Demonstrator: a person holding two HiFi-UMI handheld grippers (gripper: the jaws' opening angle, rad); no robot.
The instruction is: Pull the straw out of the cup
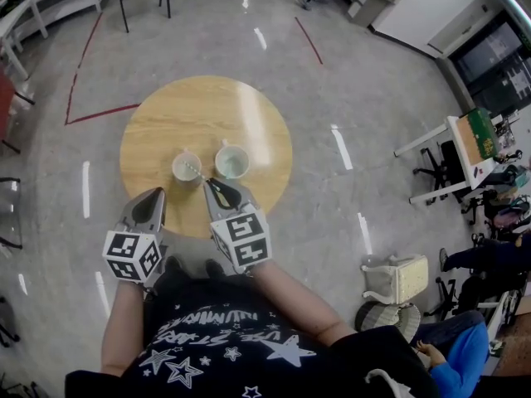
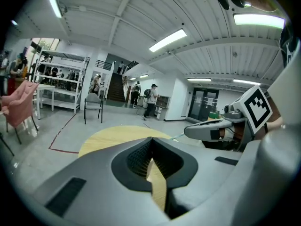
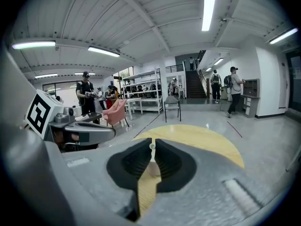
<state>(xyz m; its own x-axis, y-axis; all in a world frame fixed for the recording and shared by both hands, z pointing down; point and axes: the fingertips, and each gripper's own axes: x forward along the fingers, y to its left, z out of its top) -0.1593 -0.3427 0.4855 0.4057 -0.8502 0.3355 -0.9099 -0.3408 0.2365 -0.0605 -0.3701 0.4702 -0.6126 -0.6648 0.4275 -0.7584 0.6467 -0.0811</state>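
Pinching the straw [image 1: 199, 175] in the nearly closed right claw [image 1: 217, 191], far end at the rim of a cup [image 1: 179, 174]. Holding the left claw [image 2: 151, 144] pressed together, just beside the right

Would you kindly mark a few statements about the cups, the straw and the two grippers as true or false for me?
1. Two cups, the left cup and the right cup, stand on the table. True.
2. The right gripper is shut on the straw. True.
3. The left gripper grips the left cup. False: its jaws are together with nothing between them, short of the cups.
4. The table is square and white. False: it is round, with a wooden top.
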